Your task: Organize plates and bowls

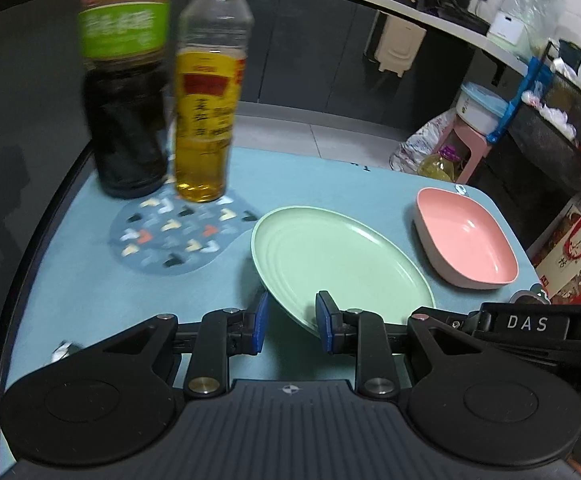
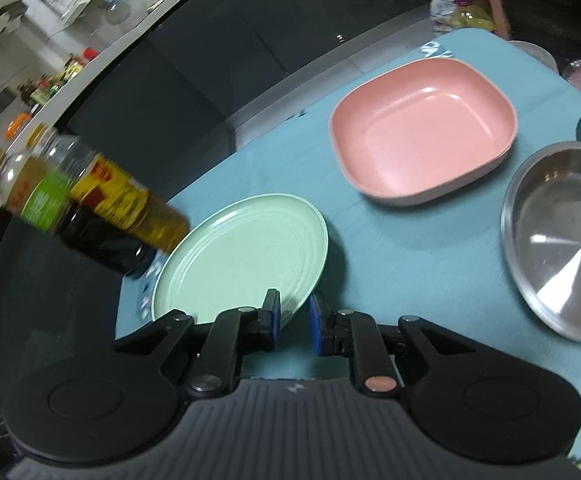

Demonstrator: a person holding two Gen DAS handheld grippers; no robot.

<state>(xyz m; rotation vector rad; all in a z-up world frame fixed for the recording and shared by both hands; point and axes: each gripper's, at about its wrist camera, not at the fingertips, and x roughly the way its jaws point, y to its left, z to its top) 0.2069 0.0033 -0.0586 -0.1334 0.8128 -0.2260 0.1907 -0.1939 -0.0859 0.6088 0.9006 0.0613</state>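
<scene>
Round pale-green plastic plate (image 1: 330, 260) on blue mat (image 1: 330, 184), tilted, near rim between both grippers' narrowly parted jaws: left gripper (image 1: 291, 322), right gripper (image 2: 293, 322). Contact unclear. Likely light, stiff, slick; pinch rim.

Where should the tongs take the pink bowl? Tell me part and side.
Probably best: pinch the near wall of the pink bowl, one pad inside, one outside, coming down from above. It sits upright, empty, with a thin raised rim.
</scene>
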